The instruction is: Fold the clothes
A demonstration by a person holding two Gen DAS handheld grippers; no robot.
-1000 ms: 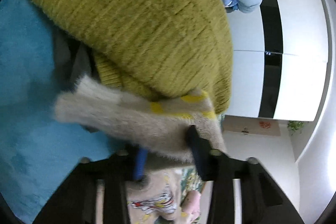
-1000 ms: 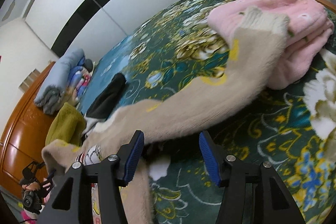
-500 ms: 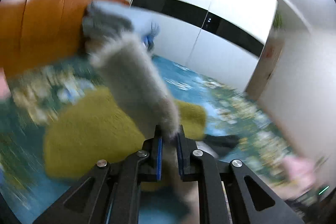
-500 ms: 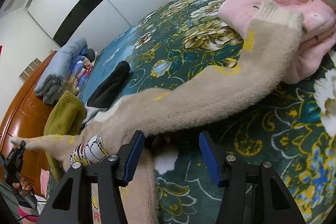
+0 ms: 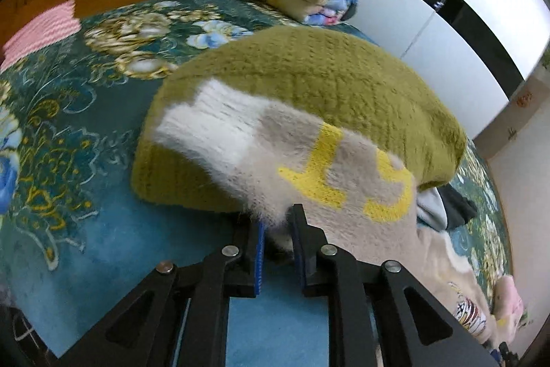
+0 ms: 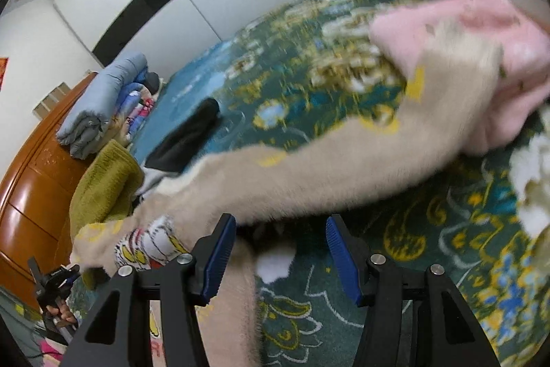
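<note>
With my left hand-held gripper (image 5: 277,231) nipping the beige sweater's (image 5: 343,181) sleeve at frame centre over the green knit (image 5: 326,81), and my right hand-held gripper (image 6: 280,250) gaping empty, I am keeping the sleeve taut and flat.

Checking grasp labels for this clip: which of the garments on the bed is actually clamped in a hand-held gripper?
The beige fuzzy sweater with yellow letters: the left hand-held gripper pinches its sleeve. The olive knit merely lies beneath.
</note>
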